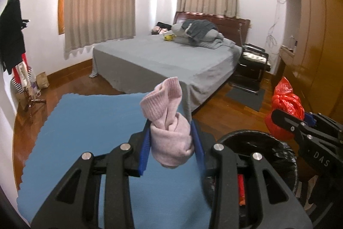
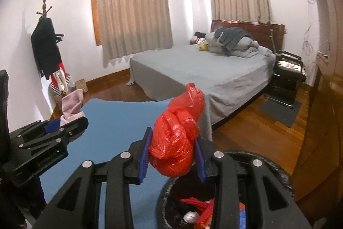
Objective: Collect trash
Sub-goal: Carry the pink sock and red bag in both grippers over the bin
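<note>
Scanning the left wrist view from its left edge, we log a coat rack (image 1: 15, 35) with dark clothing at far left, a blue mat (image 1: 85, 132) filling the lower left, and a grey bed (image 1: 167, 57) at centre under two curtained windows.

Left gripper (image 1: 171, 143): jaws narrowed around a knotted pink sock (image 1: 169, 128), which sits at frame centre, pinched between the blue pads, its loose cuff sticking up above them. Grip looks firm.

Lower right of this view: the black-lined trash bin (image 1: 268, 138), partly hidden behind the gripper frame. Red items show inside it (contents otherwise unclear).

Right wrist view, same order: the left gripper and its sock appear at middle left; the mat runs across the lower centre. Right gripper (image 2: 173, 156): jaws closed onto a crumpled red plastic bag (image 2: 175, 134), at frame centre, held above the near rim of the bin, whose opening fills the lower right. A white object and red scraps lie inside.

Progress, as we judge it: some trash is already in the bin, and two pieces are lifted but not yet dropped. The red bag sits nearest the opening; the sock is off to the left, over the mat. We see no other loose trash on the mat or the visible floor, so these two drops may be most of what remains.
</note>
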